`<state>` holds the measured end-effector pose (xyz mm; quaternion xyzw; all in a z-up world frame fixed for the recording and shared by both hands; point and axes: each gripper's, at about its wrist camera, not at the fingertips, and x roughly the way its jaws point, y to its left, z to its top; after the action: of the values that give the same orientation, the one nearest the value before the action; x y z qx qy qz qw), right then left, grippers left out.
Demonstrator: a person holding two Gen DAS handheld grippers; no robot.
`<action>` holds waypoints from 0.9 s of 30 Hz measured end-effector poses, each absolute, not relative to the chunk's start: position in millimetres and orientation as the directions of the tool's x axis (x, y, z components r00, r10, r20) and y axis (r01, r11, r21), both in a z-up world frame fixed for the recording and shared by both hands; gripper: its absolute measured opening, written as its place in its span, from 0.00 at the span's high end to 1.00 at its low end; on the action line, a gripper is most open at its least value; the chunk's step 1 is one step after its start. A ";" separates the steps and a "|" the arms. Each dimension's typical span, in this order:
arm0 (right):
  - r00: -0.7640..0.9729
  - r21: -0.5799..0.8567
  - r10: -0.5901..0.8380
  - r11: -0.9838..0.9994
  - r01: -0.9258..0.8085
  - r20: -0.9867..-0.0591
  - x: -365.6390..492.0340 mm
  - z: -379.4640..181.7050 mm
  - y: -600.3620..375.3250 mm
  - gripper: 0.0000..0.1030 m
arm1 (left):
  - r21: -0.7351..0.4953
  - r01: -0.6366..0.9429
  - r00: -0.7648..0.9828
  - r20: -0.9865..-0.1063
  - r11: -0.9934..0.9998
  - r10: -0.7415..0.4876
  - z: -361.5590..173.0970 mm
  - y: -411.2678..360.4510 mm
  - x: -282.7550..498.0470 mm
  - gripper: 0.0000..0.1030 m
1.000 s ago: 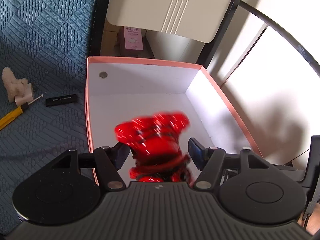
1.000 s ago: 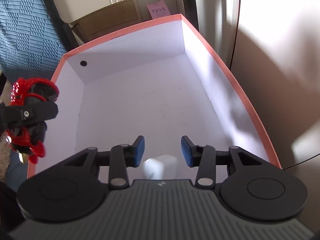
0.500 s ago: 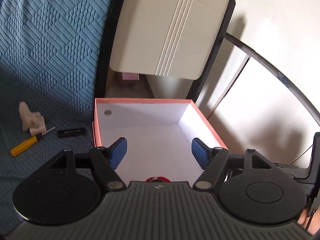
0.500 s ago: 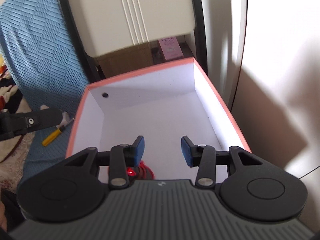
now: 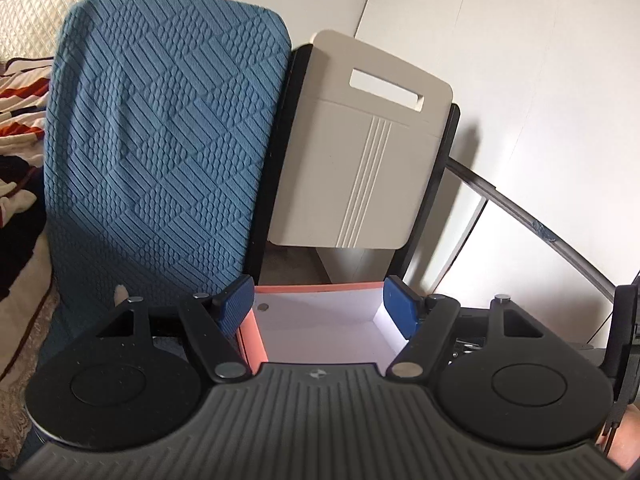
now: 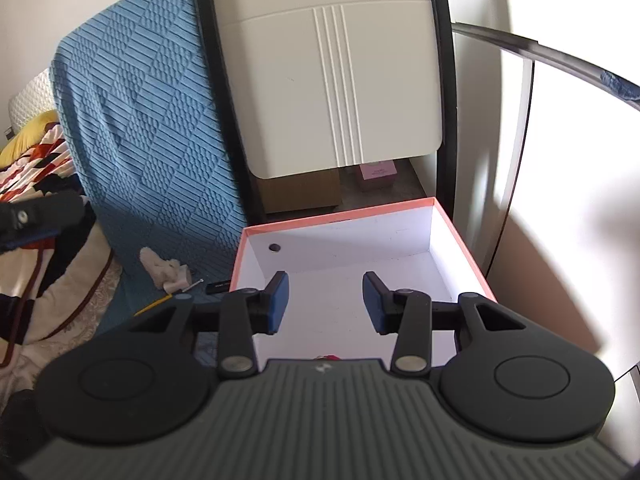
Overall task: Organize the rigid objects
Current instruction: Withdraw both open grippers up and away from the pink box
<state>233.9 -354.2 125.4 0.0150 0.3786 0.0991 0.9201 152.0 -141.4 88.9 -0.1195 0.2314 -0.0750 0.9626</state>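
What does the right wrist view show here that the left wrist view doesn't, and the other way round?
Only the right wrist view shows the screwdriver, the small black bar, the pale lump beside them, a pink carton behind the box, and a sliver of something red inside it. Only the left wrist view shows a white quilted surface behind the blue cover. Both show the box, blue cover and cream panel.

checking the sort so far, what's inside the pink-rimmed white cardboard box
Inside the pink-rimmed white cardboard box, only a sliver of a red object shows at the near end; the right gripper's body covers the rest.
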 end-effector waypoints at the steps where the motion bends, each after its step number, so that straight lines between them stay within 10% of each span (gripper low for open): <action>1: 0.695 0.102 0.197 0.979 -0.176 -0.691 231.4 127.6 -351.0 0.57 | -0.263 0.090 0.888 -0.415 0.960 -0.197 92.3 -137.4 147.2 0.26; 27: 0.685 0.072 0.260 0.954 -0.291 -0.680 185.5 110.3 -253.3 0.57 | -0.204 -0.026 0.910 -0.411 0.979 -0.061 61.3 -41.0 98.8 0.25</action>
<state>185.5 -253.3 110.3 -0.0209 0.3673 0.1501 0.9177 98.8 -41.0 61.3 -0.1031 0.2123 -0.0089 0.9717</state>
